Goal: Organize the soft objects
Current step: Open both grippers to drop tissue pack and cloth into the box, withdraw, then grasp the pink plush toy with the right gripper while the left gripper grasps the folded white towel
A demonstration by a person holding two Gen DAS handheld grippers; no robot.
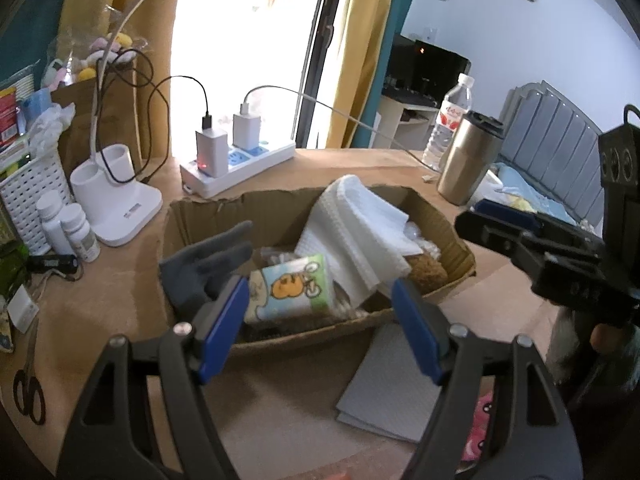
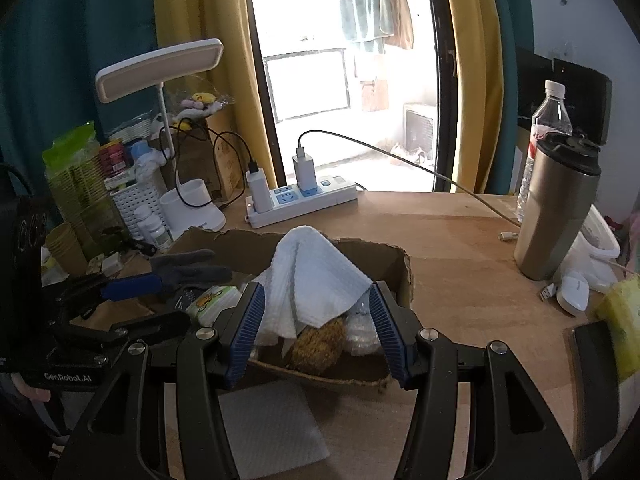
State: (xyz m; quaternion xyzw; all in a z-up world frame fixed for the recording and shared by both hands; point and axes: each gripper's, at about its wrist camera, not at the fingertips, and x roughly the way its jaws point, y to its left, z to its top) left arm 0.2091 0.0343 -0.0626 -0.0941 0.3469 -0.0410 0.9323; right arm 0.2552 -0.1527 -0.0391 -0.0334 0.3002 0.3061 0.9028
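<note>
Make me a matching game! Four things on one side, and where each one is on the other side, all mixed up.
Things:
1. white towel
2. grey glove
3. grey cloth
4. steel tumbler

Places:
A. flat on the table in front of the box
B. draped over the box's left edge
C. piled inside the cardboard box
D. standing beside the water bottle

Pairs: 1-C, 2-B, 3-A, 4-D

White waffle-textured towel (image 2: 316, 276), grey glove (image 1: 208, 264), brown cardboard box (image 1: 448, 216), blue-padded jaws

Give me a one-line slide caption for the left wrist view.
Open left gripper hovers before a cardboard box holding a white towel, grey glove and tissue pack.
</note>
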